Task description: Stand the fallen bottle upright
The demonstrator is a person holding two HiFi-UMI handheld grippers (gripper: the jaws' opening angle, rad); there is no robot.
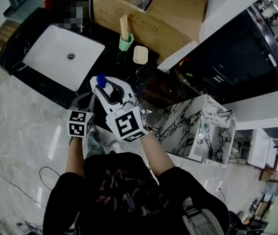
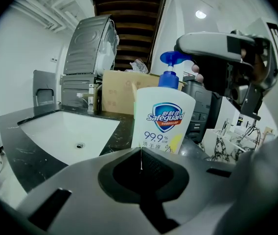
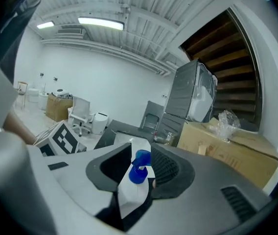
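A white hand-soap bottle (image 2: 163,124) with a blue pump (image 2: 171,62) stands upright on the black counter, close in front of my left gripper (image 2: 140,161). That gripper is shut and empty, its jaws meeting in a thin seam just short of the label. My right gripper (image 3: 138,173) comes in from the right at the bottle's top, with the bottle's shoulder (image 3: 131,197) and pump (image 3: 140,166) between its pads, which seem to touch both sides. From the head camera the pump (image 1: 101,81) shows between the right gripper's jaws (image 1: 105,86), and the left gripper's marker cube (image 1: 80,123) sits beside it.
A white sink (image 1: 63,55) is set in the black counter (image 1: 19,58) to the left. Behind stand a large cardboard box (image 1: 149,18), a green cup (image 1: 125,42) and a beige pad (image 1: 140,54). A marble-patterned block (image 1: 197,126) stands to the right.
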